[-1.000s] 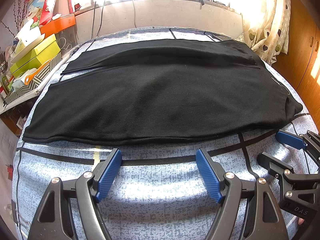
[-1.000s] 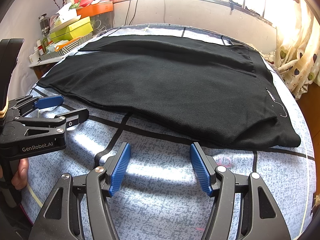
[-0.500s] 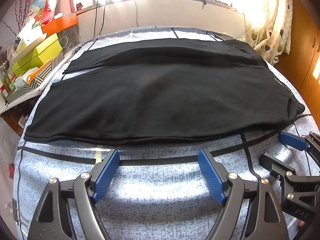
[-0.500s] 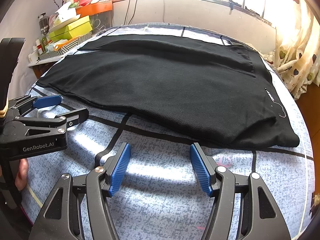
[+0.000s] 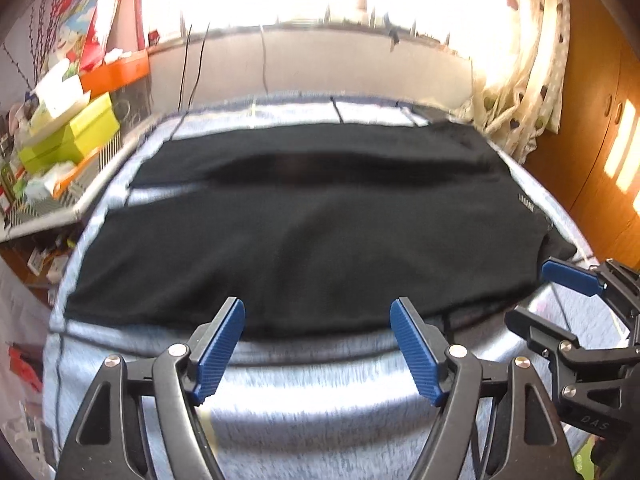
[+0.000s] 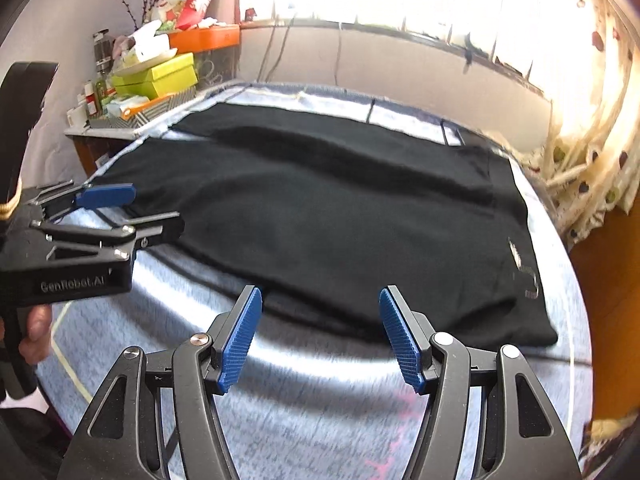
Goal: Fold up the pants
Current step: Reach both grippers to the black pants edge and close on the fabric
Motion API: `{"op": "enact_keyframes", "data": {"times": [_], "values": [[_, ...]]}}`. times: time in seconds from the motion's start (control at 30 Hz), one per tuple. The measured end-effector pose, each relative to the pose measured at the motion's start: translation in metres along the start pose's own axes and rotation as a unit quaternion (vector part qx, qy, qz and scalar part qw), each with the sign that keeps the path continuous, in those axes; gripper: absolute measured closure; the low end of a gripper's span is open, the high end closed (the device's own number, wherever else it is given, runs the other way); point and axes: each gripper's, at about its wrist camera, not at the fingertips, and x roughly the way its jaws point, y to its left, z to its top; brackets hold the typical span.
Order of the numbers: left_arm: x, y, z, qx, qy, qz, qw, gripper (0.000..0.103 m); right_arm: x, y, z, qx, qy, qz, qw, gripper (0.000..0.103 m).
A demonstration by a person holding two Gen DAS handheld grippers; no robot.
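Black pants (image 5: 304, 240) flat on bed (image 5: 320, 384), long axis parallel to near edge, waist rightward, left gripper (image 5: 318, 328) and right gripper (image 6: 320, 320) jaws spread at near hem.

The pants (image 5: 304, 232) lie on the bed (image 5: 320, 392) just ahead of my left gripper (image 5: 318, 346), my right gripper (image 5: 560, 292) beside it.

We see black pants (image 5: 304, 240) on a speckled blue-grey cover (image 5: 320, 396) with dark lines. Both grippers have blue pads (image 6: 240, 332) on black arms. The blurry curtain (image 6: 592, 184) looks cream with maybe heart spots
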Motion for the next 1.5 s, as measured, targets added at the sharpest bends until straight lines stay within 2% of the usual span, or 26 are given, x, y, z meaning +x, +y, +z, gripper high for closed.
{"op": "enact_keyframes", "data": {"times": [0.17, 0.43, 0.63, 0.8, 0.87, 1.13, 1.27, 1.33, 1.4, 1.43, 1.47, 1.5], "values": [[0.007, 0.010, 0.033, 0.008, -0.011, -0.010, 0.9999, 0.026, 0.010, -0.016, 0.027, -0.009, -0.006, 0.019, 1.000, 0.041], [0.052, 0.036, 0.093, 0.036, -0.022, 0.009, 0.9991, 0.026, 0.055, -0.060, 0.086, -0.045, -0.012, 0.080, 0.996, 0.041], [0.107, 0.072, 0.145, 0.043, -0.021, 0.042, 0.9980, 0.026, 0.119, -0.103, 0.138, -0.063, 0.014, 0.108, 0.992, 0.041], [0.160, 0.102, 0.180, 0.043, -0.001, 0.056, 0.9975, 0.026, 0.177, -0.132, 0.174, -0.081, 0.040, 0.107, 0.990, 0.041], [0.181, 0.111, 0.189, 0.045, 0.010, 0.063, 0.9969, 0.026, 0.197, -0.141, 0.185, -0.082, 0.050, 0.111, 0.989, 0.041], [0.243, 0.134, 0.218, 0.052, 0.040, 0.043, 0.9969, 0.026, 0.263, -0.168, 0.217, -0.087, 0.082, 0.136, 0.983, 0.041], [0.259, 0.136, 0.218, 0.065, 0.051, 0.023, 0.9963, 0.026, 0.283, -0.176, 0.221, -0.085, 0.101, 0.159, 0.978, 0.041], [0.267, 0.133, 0.215, 0.080, 0.065, 0.013, 0.9946, 0.025, 0.289, -0.177, 0.217, -0.095, 0.105, 0.156, 0.978, 0.041], [0.268, 0.133, 0.212, 0.084, 0.059, 0.004, 0.9948, 0.025, 0.288, -0.181, 0.216, -0.090, 0.101, 0.162, 0.977, 0.041], [0.269, 0.134, 0.212, 0.079, 0.059, -0.002, 0.9951, 0.025, 0.288, -0.182, 0.216, -0.088, 0.101, 0.164, 0.977, 0.042], [0.269, 0.135, 0.212, 0.075, 0.060, -0.005, 0.9953, 0.024, 0.287, -0.181, 0.215, -0.090, 0.099, 0.161, 0.978, 0.051], [0.269, 0.135, 0.211, 0.077, 0.058, -0.005, 0.9953, 0.025, 0.284, -0.181, 0.214, -0.099, 0.096, 0.155, 0.978, 0.069]]}}
